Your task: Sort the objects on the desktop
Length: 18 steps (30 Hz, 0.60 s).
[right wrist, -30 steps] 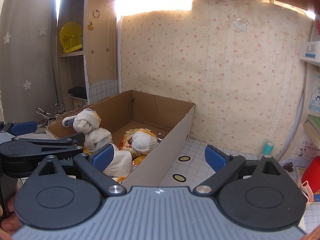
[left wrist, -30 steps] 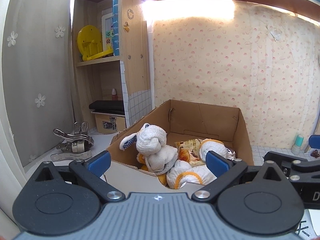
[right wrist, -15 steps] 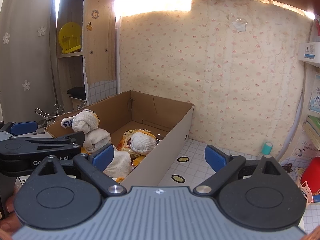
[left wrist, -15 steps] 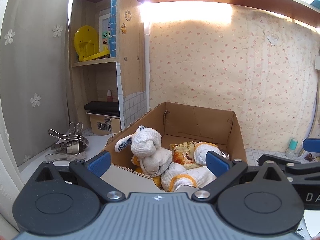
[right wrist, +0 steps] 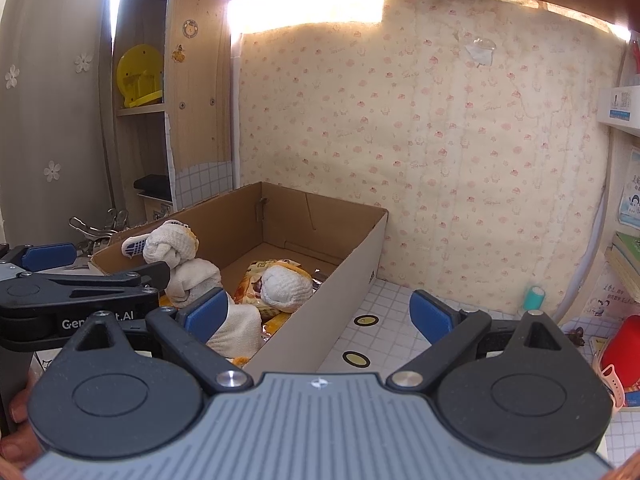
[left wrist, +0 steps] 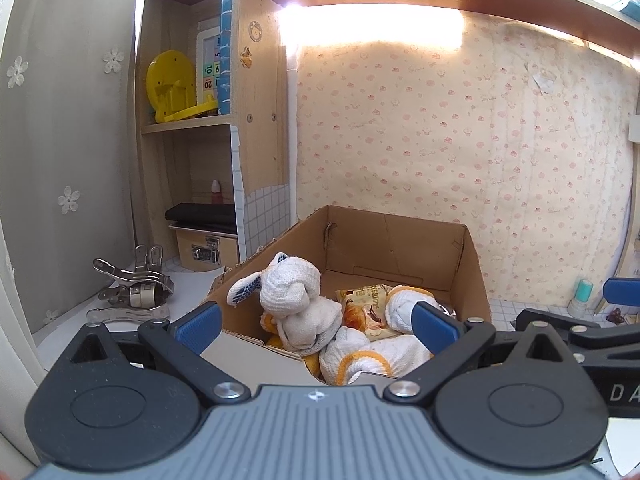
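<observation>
Cardboard box point(left wrist: 400, 248): brown corrugated, open top, plain pale outer wall; stands on the counter point(right wrist: 400, 320) against the wallpapered wall.
Knotted gloves point(left wrist: 292, 292): white knit cotton, orange cuffs, one with blue grip dots; several bundles piled at the near end inside the box, the top one resting on the left rim.
Snack packet point(left wrist: 364, 308): glossy yellow-orange wrapper, flat on the box floor, partly under a glove bundle.
Left gripper point(left wrist: 316, 322): blue-padded fingers spread wide, nothing between them; held just in front of the box's near end.
Right gripper point(right wrist: 316, 312): fingers spread wide, empty; straddles the box's right wall.
Metal clips point(left wrist: 132, 292): shiny steel, heaped left of the box.
Counter: white tile grid, two round yellow-and-black stickers point(right wrist: 366, 320) right of the box.
Teal-capped bottle point(right wrist: 534, 298): small, near the wall, well apart from the box.
</observation>
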Tool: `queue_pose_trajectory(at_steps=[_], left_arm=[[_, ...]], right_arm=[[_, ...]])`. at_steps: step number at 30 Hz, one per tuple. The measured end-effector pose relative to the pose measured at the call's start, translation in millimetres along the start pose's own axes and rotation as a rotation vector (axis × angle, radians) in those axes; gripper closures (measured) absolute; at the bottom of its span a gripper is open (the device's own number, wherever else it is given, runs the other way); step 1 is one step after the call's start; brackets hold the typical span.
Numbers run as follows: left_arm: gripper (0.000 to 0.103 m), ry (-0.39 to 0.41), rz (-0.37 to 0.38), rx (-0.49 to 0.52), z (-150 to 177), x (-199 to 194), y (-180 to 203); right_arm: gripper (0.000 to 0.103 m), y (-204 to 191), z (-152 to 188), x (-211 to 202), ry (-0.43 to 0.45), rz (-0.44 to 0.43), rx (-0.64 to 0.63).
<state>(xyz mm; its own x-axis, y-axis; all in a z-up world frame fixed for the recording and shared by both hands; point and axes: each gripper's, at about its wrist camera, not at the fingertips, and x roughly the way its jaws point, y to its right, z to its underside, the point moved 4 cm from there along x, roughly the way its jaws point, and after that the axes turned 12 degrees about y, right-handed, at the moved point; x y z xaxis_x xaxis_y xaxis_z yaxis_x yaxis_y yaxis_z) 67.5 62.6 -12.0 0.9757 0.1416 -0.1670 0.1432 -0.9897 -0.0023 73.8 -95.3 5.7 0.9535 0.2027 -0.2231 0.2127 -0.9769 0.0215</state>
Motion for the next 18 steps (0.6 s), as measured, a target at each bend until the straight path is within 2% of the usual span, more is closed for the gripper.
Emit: queue_pose_trajectory(at_steps=[14,18], left_arm=[[0.000,-0.015,0.020,-0.010,3.5,4.0,1.9],[0.000,-0.004,0.006,0.009,2.9,1.7,4.0]], right_arm=[[0.008,1.2,2.0,2.2,-0.005,0.002,0.005],[0.008,2.4,2.9,2.5,-0.009,0.004,0.004]])
